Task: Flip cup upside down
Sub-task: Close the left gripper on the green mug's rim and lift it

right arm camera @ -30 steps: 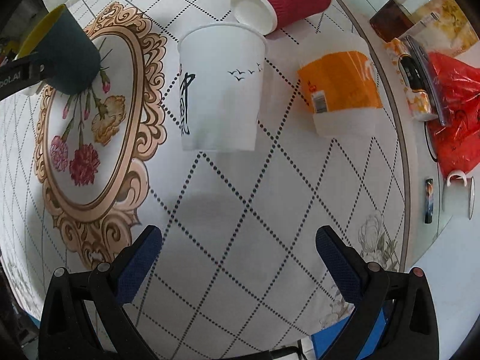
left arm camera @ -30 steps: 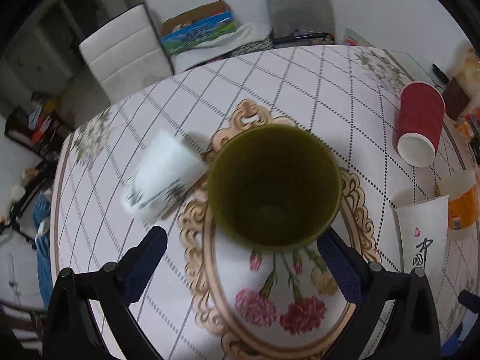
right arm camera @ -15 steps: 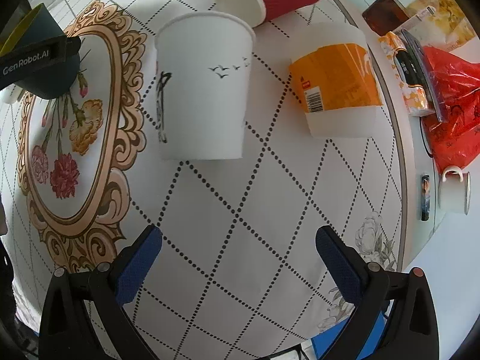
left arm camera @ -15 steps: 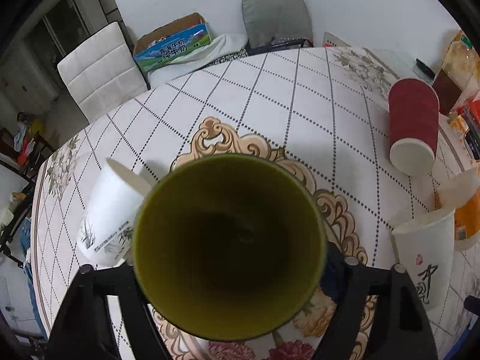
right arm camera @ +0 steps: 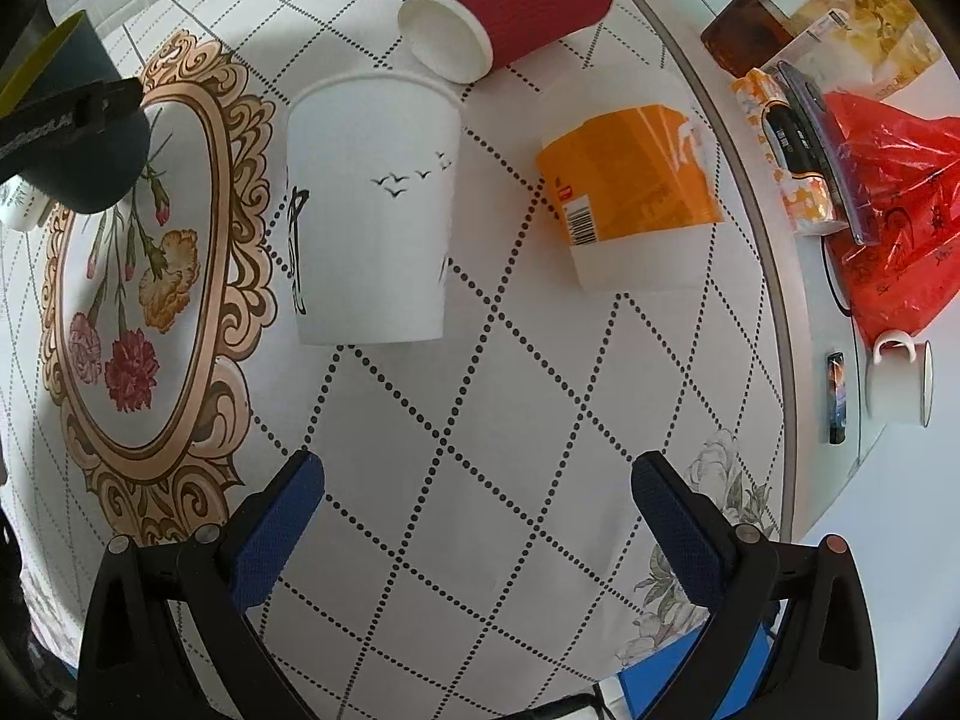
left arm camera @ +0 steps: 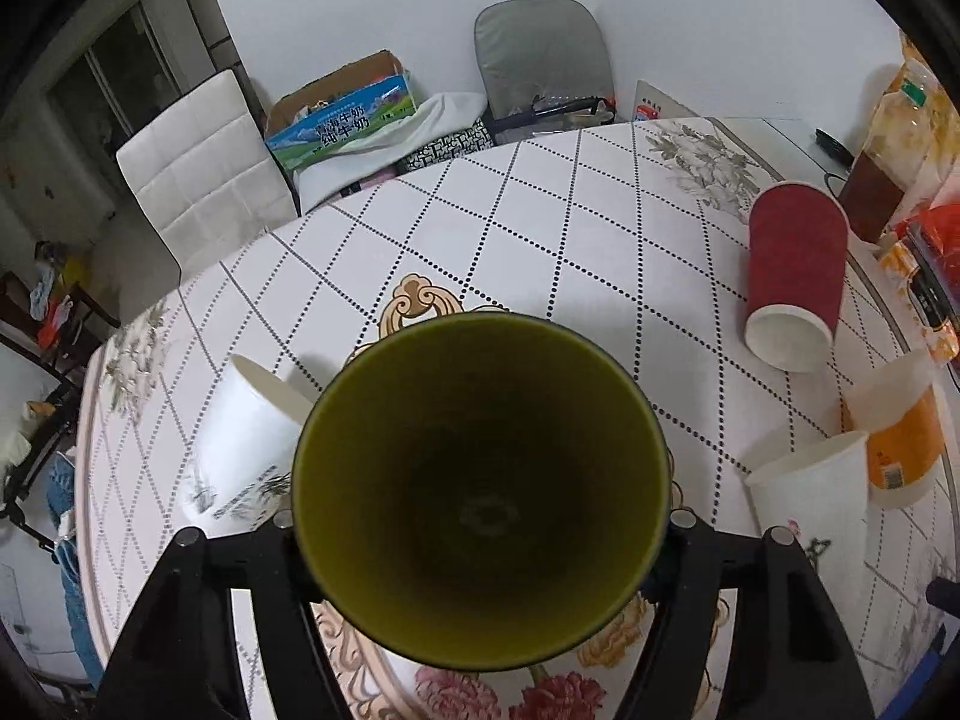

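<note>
My left gripper is shut on a dark green cup with a yellow-green inside, held above the table with its mouth toward the camera. The cup hides both fingertips. In the right wrist view the same cup hangs tilted over the flowered oval mat, clamped in the left gripper's black finger. My right gripper is open and empty above the tablecloth, just short of an upright white paper cup.
A red ribbed cup and an orange-labelled plastic cup lie on their sides. Another white cup lies left of the green one. A red bag, white mug and packets crowd the right edge. Chairs stand behind the table.
The left gripper closed on the green cup and lifted it off the mat, tipping its mouth toward the camera. The right gripper drifted slightly toward the white cup and stayed open.
</note>
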`<state>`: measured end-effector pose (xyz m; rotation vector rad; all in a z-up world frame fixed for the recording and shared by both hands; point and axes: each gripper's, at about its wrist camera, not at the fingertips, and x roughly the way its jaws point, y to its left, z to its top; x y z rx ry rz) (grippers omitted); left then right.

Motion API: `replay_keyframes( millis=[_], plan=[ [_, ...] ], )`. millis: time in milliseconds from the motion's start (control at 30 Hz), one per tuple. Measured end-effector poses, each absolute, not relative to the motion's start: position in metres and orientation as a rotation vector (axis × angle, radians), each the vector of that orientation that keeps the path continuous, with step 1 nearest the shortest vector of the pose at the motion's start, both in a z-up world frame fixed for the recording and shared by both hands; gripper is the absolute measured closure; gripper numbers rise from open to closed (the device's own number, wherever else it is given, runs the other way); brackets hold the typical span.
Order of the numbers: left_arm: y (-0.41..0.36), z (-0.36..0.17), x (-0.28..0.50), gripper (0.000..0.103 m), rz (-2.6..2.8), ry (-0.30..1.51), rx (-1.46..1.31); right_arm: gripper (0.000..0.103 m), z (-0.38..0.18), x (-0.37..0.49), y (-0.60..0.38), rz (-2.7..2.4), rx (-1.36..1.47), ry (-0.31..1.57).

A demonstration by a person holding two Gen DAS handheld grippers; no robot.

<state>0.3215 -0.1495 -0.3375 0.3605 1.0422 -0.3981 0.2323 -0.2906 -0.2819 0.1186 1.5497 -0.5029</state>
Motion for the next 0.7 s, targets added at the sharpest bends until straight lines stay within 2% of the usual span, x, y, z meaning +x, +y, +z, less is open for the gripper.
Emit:
replay_keyframes(
  millis=[433,700],
  plan=[
    [-0.124,-0.289,0.270,0.036,-0.331,1.090,0.362,0.000,-0.249,0.200,-0.296,-0.471,0.150,1.495],
    [-0.103,-0.269,0.210,0.036,-0.264,1.146,0.341,0.000,-0.239,0.172,-0.289,-0.372,0.141,1.486]
  ],
)
